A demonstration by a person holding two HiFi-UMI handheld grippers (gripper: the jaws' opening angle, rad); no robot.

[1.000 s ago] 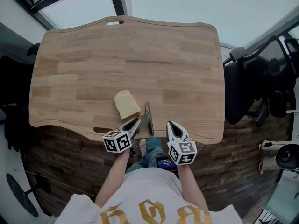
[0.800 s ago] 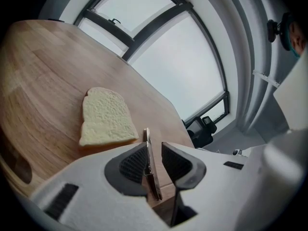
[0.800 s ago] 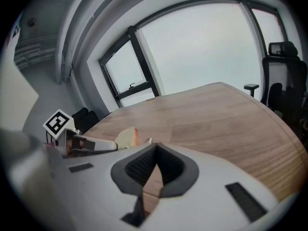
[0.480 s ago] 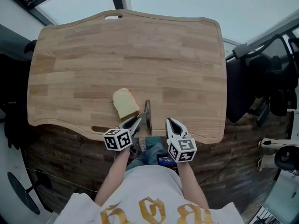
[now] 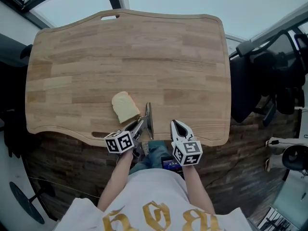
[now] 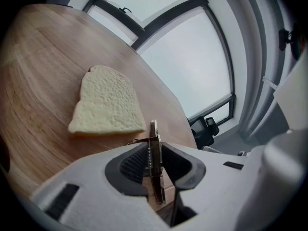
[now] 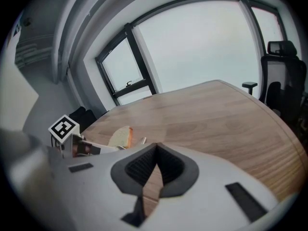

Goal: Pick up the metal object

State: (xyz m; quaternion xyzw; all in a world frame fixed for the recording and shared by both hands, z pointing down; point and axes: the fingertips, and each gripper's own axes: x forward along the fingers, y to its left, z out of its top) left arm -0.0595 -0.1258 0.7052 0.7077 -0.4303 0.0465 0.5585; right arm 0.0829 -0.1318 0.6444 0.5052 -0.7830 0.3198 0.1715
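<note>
Little is shifted: stiff, likely slippery metal object is clamped edge-on by left gripper at table's near edge; right gripper is closed, empty.

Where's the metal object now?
In the head view the metal object is clamped in the left gripper at the near edge of the table, just right of the bread slice.

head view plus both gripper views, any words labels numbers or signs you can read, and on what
No text can be read in full.
Shirt: gold ornate letters, cut off at the picture's lower edge, not readable.
Marker cubes: black-and-white square patterns only, no letters or digits.
Metal object, bread, table: no print visible.
</note>
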